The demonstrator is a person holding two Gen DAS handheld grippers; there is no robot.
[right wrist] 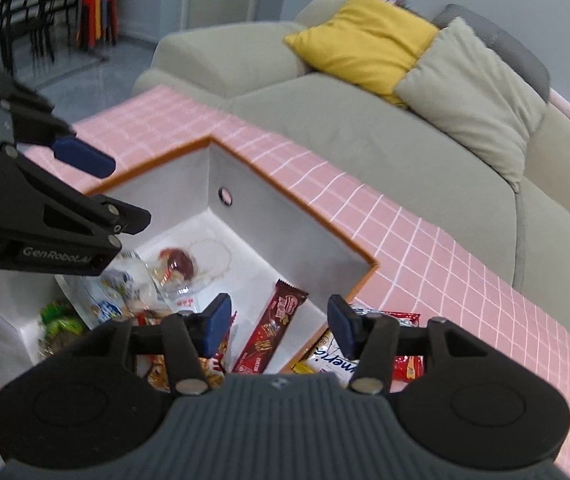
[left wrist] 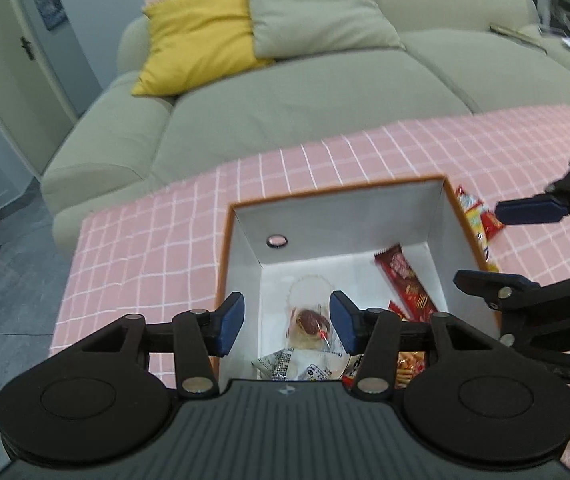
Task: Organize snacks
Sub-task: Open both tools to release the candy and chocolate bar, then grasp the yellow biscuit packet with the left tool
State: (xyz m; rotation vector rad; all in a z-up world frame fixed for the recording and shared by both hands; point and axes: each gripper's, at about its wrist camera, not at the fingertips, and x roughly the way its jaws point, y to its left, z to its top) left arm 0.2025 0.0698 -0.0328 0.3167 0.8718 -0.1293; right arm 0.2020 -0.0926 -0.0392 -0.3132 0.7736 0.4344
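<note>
A white box with an orange rim stands on the pink checked tablecloth. Inside lie a red biscuit-stick packet, a clear-wrapped pastry and several other packets. My left gripper is open and empty above the box, over the pastry. My right gripper is open and empty above the box's right corner. Several snack packets lie on the cloth just outside the box's right wall.
A grey-green sofa with a yellow cushion stands right behind the table. The pink cloth stretches around the box. Black chairs and coloured stools stand far off.
</note>
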